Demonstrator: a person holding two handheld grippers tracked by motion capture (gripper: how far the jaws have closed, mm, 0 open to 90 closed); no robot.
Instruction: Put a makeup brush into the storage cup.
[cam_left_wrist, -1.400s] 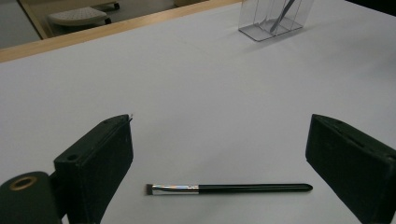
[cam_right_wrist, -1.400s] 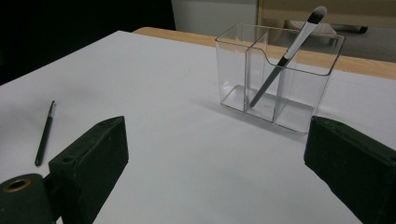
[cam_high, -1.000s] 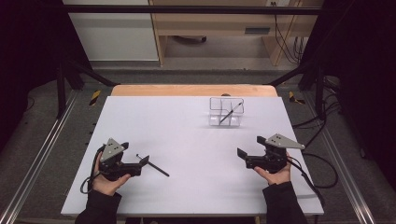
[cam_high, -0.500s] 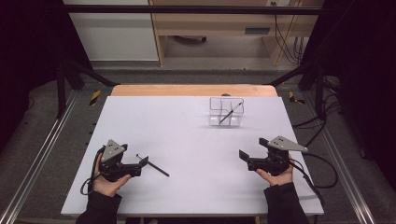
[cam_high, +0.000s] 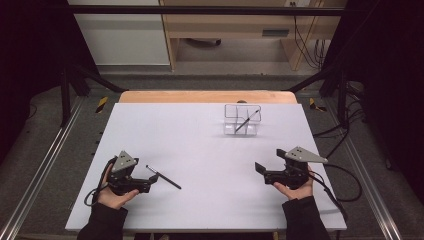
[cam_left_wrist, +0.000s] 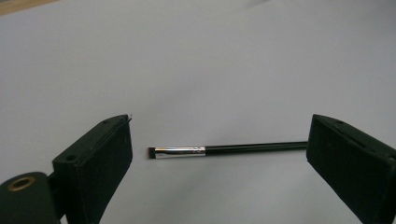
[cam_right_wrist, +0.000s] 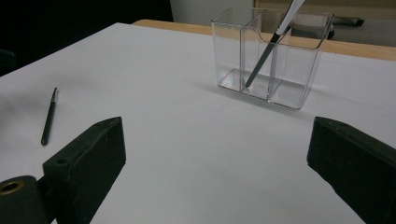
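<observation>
Left gripper (cam_high: 150, 181) rests low on the white table (cam_high: 200, 145), held in the person's left hand (cam_high: 112, 195); jaws spread wide, gripping nothing. Between those jaws in the left gripper view lies a thin black brush (cam_left_wrist: 224, 149), flat on the table, silver ferrule and short dark tip toward the left jaw with a small gap, handle end running up to the right jaw; cannot tell whether it touches that jaw. From the high view the brush (cam_high: 163, 177) extends ahead of the left gripper toward table centre. Right gripper (cam_high: 261, 171), in the right hand (cam_high: 295, 190), sits well apart on the other side of the table, jaws likewise wide apart and empty. Ahead of the right gripper and somewhat to its right stands a clear two-compartment holder (cam_right_wrist: 271, 56). One slim dark stick (cam_right_wrist: 268, 51) leans inside it, lower end in the left compartment as the right gripper view shows it.
</observation>
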